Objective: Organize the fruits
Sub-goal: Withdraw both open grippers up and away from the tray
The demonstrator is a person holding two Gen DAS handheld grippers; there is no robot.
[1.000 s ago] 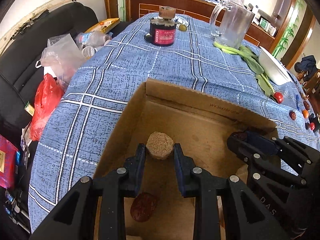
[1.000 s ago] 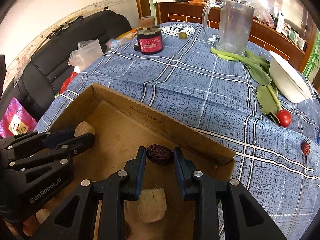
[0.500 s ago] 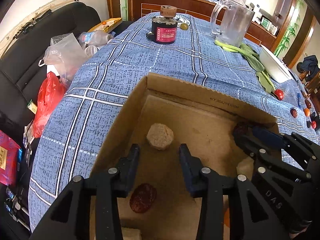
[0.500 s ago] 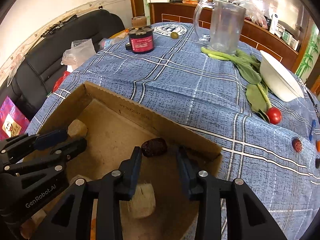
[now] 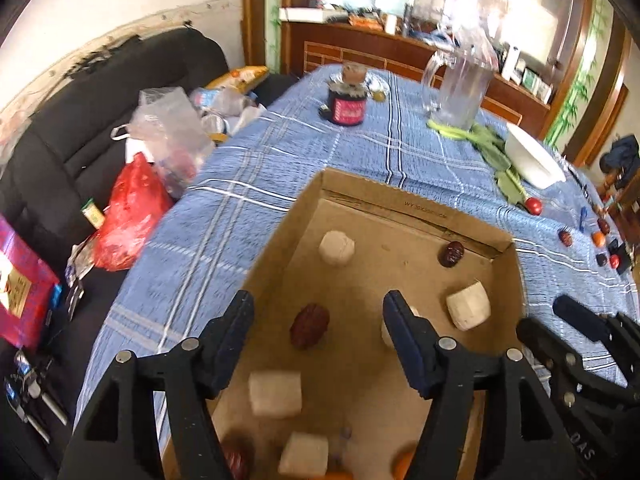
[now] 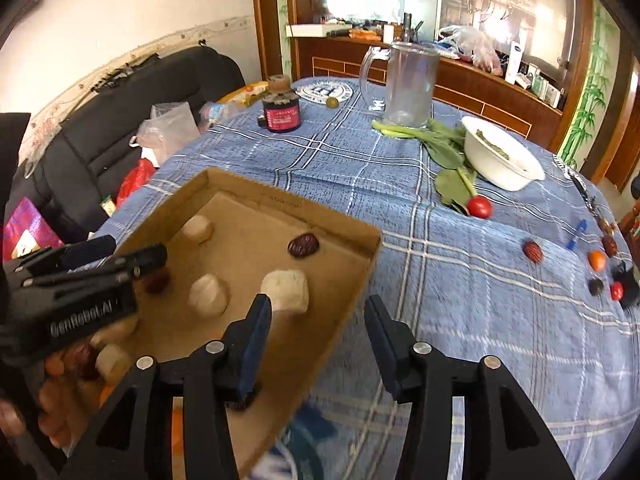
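Note:
A shallow cardboard box (image 5: 404, 210) (image 6: 344, 236) lies on the blue checked tablecloth. It holds several pale fruit chunks (image 5: 337, 247) (image 6: 286, 290) and dark red dates (image 5: 451, 253) (image 6: 303, 245). My left gripper (image 5: 318, 312) is open and empty above the box, over a date (image 5: 309, 325). My right gripper (image 6: 318, 316) is open and empty above the box's right rim. Loose fruits lie on the cloth at the right: a red tomato (image 6: 479, 206), a date (image 6: 533, 251), an orange one (image 6: 596, 260).
A glass jug (image 6: 408, 84), a white bowl (image 6: 500, 158), green leaves (image 6: 444, 148) and a dark jar (image 6: 281, 114) stand at the far side of the table. A black sofa with plastic bags (image 5: 156, 148) is at the left.
Both grippers opened, released the pale chunk and the date into the box, and pulled back and up. The right gripper shifted right over the rim.

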